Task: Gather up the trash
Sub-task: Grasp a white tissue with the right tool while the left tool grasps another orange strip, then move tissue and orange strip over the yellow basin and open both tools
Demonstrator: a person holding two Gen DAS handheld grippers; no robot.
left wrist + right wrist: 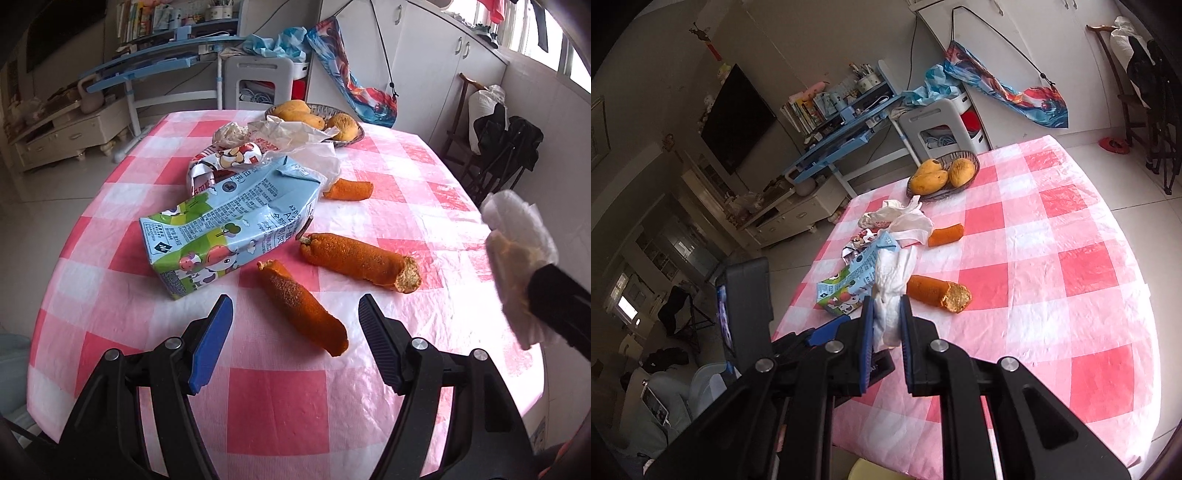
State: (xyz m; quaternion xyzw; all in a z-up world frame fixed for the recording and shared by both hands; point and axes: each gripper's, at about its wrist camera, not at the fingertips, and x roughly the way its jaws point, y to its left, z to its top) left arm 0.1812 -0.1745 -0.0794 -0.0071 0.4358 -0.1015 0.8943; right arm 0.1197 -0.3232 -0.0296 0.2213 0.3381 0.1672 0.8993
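Wide-open jaws of the left gripper (pixel 295 347) straddle the near peel (pixel 303 308), which lies slantwise just beside the carton (pixel 225 225), while the right gripper (pixel 886 325) pinches a tissue (pixel 892 284) off to the side.

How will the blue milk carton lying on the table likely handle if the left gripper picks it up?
The carton looks dented and its top flap is torn open, so it is probably empty, light, and likely to crush rather than resist. Its glossy faces may slip. Lying flat on the table, it seems unlikely to roll.
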